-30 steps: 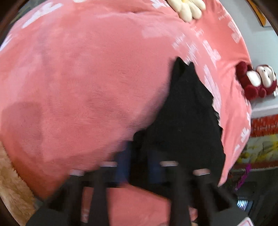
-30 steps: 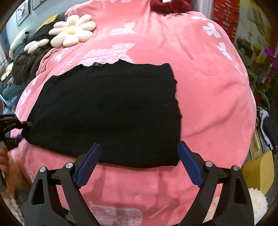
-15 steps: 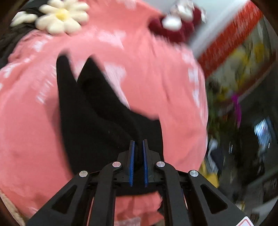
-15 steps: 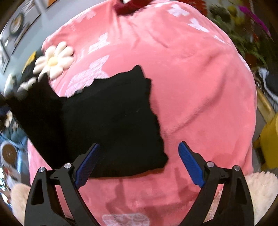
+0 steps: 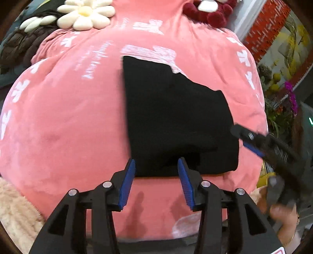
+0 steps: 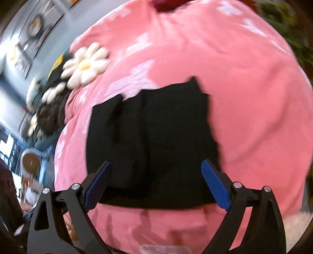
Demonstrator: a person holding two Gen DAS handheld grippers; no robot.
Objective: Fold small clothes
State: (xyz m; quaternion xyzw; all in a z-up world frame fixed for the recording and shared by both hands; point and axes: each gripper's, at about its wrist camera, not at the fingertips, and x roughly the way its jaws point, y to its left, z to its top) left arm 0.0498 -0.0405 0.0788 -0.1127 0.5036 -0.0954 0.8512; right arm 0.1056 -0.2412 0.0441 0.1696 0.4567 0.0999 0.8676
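I see the black garment (image 5: 176,121) lying folded over on the pink blanket (image 5: 64,121), right of the middle in my left wrist view, its top layer ending in a stepped edge toward the far side. My left gripper (image 5: 156,175) has just been opening: its blue pads (image 5: 127,179) now stand apart over the garment's near edge, with that hem showing between them but neither pad pressing on it. My right gripper (image 6: 156,181) is spread wide, its jaws straddling most of the garment's (image 6: 152,140) near side without closing on anything; the cloth lies flat under it with a few upright creases. From the left camera I also see the right gripper (image 5: 252,142) coming in from the right, its tip at the garment's right edge, and part of a hand (image 5: 281,215) behind it, blurred. At the far end of the blanket sit a white daisy cushion (image 5: 86,15) and a dark red plush toy (image 5: 211,11); a dark quilted piece (image 5: 21,45) lies to the far left. A fluffy cream fabric (image 5: 13,211) shows at the near left. The right wrist view is smeared by motion, so finer detail there I cannot tell.
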